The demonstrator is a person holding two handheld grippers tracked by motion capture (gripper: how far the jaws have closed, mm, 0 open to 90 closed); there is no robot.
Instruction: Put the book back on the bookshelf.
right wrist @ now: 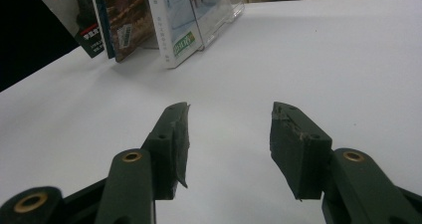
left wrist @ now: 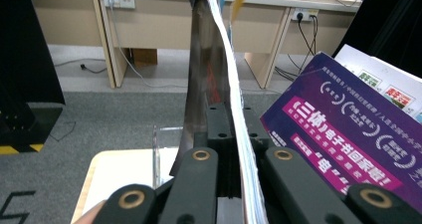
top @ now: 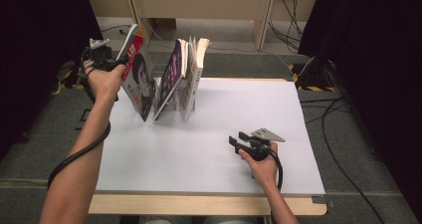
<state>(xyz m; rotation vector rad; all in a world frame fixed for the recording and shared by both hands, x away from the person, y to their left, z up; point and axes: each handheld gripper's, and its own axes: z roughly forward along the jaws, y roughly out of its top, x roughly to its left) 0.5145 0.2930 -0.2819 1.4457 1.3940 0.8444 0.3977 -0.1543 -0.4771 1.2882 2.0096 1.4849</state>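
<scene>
Magazine: upright, leaning at table's ten o'clock, left of purple book, top edge clamped by left gripper (right gripper idle, jaws apart, at four o'clock).

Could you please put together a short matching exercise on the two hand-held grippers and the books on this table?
Things:
1. left hand-held gripper
2. right hand-held gripper
3. purple book
4. magazine with a face on its cover

States:
A. leans in the clear stand
B. jaws apart, low over the white tabletop
C. clamped at its top edge
D. shut on thin pages

Pairs: 1-D, 2-B, 3-A, 4-C
</scene>
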